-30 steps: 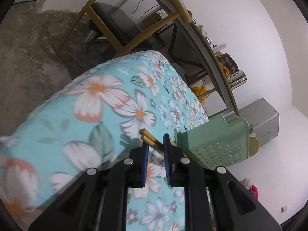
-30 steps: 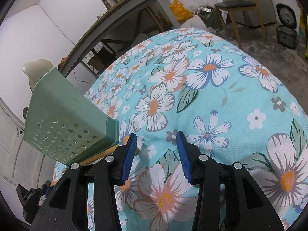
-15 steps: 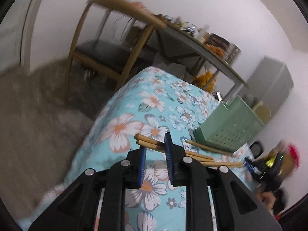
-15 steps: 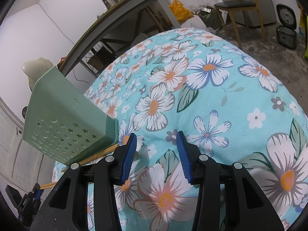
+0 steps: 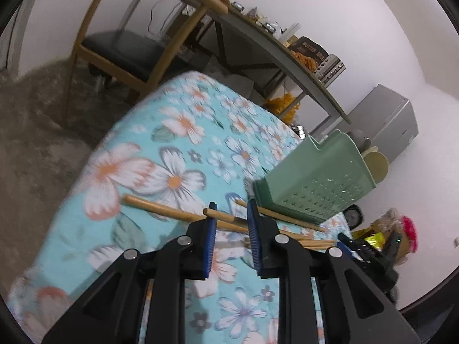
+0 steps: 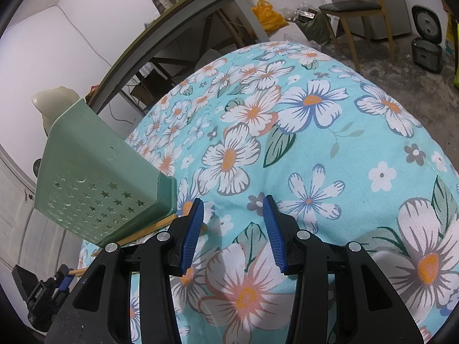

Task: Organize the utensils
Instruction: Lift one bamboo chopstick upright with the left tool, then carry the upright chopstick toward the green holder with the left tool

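A: Which step is this, going by the green holder point(image 5: 312, 183)?

B: Picking up chopsticks, I'd judge; the left gripper point(image 5: 231, 223) hovers over the wooden chopsticks point(image 5: 172, 212) that lie scattered on the cloth just in front of the holder's base; one stick crosses the gap between its blue pads, but the pads aren't pressing on it.

A: So its claw is released?

B: Loose, with the stick between the jaws, not clamped; the log's last step is too small to call them moving; the right gripper point(image 6: 233, 229) stands half spread over bare cloth beside the holder, grasping nothing.

A: Anything already in the holder?

B: A pale spoon-like head point(image 6: 56, 103) pokes out of its top; more I cannot tell; a couple of sticks run under the holder's near edge.

A: What does the next move call for?

B: Probably settling the pads squarely on one stick and clenching, then lifting it toward the holder's open top; thin round sticks may roll or pivot, so a grip near the middle seems wise.

A: And the surroundings?

B: A floral turquoise tablecloth point(image 6: 358, 149) under the holder; behind the holder a grey cluttered table point(image 5: 287, 57), a wooden chair point(image 5: 120, 48) and white walls.
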